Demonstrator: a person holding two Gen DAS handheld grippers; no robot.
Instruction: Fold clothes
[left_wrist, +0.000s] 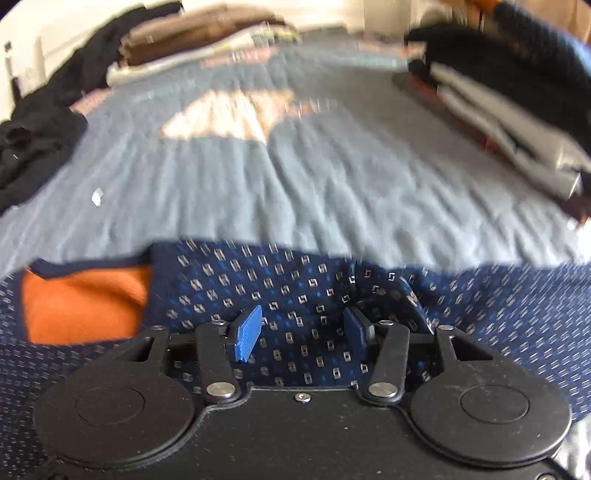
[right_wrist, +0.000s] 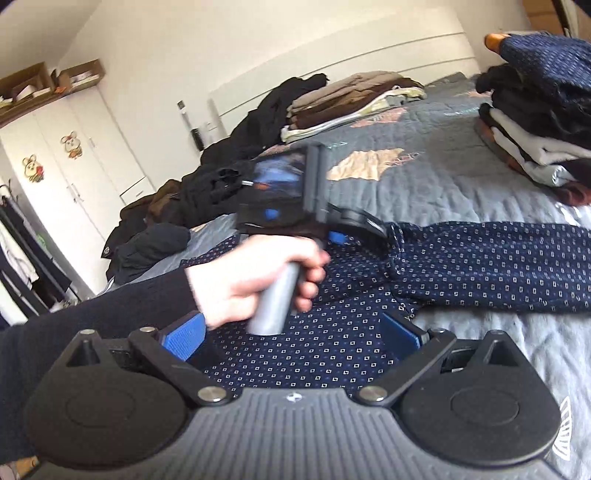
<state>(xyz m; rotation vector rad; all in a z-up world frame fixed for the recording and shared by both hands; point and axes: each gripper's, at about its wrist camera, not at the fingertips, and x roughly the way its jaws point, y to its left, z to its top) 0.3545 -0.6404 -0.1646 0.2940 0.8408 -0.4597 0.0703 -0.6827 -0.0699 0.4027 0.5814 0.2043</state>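
Sweater (right_wrist: 480, 266), navy with little square dots and an orange inside at the neck, is spread on the bed (left_wrist: 295, 184) right under both tools, one sleeve stretched off to the right of the right gripper (right_wrist: 291, 338). Left gripper (left_wrist: 303, 330) hangs over the shoulder, jaws apart, nothing pinched; right one's wide open too. Looks mid-fold to me: next is grabbing that sleeve. I count one sweater laid out, two folded stacks (right_wrist: 535, 147) ahead.
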